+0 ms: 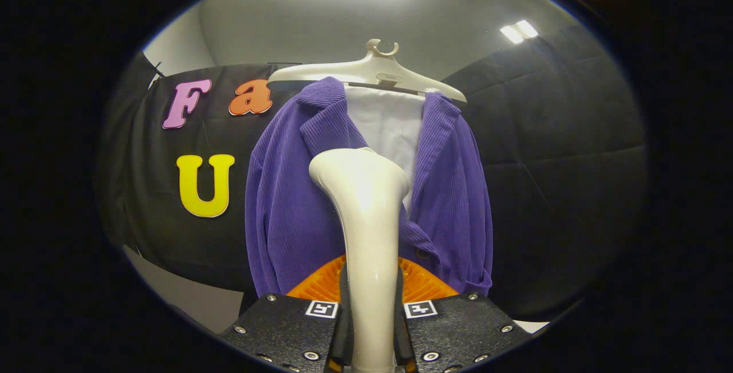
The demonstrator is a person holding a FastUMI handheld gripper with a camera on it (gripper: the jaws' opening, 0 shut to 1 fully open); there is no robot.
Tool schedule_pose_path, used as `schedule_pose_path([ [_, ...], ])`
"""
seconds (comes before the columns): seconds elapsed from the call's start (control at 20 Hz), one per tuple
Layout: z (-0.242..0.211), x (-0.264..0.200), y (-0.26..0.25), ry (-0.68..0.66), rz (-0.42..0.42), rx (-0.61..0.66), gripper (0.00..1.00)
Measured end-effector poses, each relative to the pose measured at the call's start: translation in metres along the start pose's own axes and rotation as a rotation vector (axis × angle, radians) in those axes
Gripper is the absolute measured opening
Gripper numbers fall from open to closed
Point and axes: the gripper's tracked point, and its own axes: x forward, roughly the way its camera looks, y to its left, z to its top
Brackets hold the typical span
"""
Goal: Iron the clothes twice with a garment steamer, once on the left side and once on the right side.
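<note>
Fingers [343, 310] clamp the upright steamer [366, 212] before the purple jacket [286, 207].

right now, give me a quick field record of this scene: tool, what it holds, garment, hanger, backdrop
tool: tool, both fingers closed on the steamer's handle
held item: garment steamer, upright between the fingers, head raised toward the garment's middle
garment: purple jacket, ribbed fabric, hanging open just beyond the steamer
under layer: white shirt showing between the lapels
hanger: pale hanger carrying both garments
contact: cannot tell whether the steamer head touches the fabric
backdrop: black cloth wall behind the garment
</note>
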Motion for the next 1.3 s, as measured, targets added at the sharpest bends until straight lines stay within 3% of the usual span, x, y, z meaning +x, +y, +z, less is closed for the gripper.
schedule_pose_path([
  [0.35, -0.042, -0.02, 0.014, 0.058, 0.037, -0.048, 0.27],
  [1.3, -0.18, -0.067, -0.002, 0.263, 0.006, -0.009, 0.27],
])
